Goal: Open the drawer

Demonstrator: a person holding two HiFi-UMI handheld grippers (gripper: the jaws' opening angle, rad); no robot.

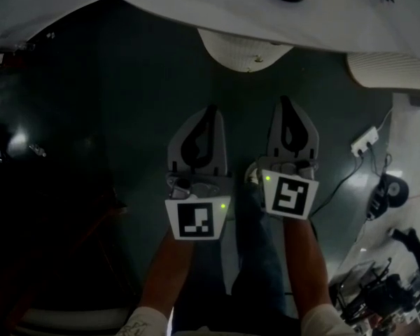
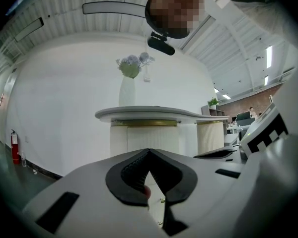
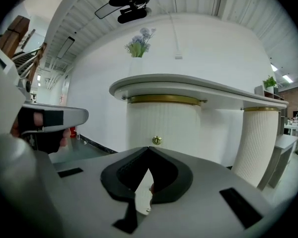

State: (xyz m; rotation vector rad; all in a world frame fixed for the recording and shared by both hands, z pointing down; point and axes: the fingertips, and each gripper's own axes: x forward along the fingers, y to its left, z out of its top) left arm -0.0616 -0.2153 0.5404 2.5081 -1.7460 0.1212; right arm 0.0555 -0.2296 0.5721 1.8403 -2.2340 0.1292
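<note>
A white fluted pedestal (image 3: 164,120) under a curved white table top (image 3: 188,86) carries a small brass knob (image 3: 157,141) on its front. My right gripper (image 3: 149,148) is shut and holds nothing; its tips sit just below the knob in the right gripper view, still short of it. The left gripper (image 2: 149,151) is also shut and holds nothing, facing the same pedestal (image 2: 144,138); no knob shows in that view. In the head view both grippers, left (image 1: 211,109) and right (image 1: 285,101), hang side by side above the dark floor, just short of the pedestal (image 1: 245,53).
A vase of pale flowers (image 3: 139,42) stands on the table top. A second fluted pedestal (image 3: 258,143) rises to the right. On the floor lie a white power strip with cable (image 1: 365,141) and dark equipment (image 1: 388,191) at the right. A fire extinguisher (image 2: 15,147) stands by the far wall.
</note>
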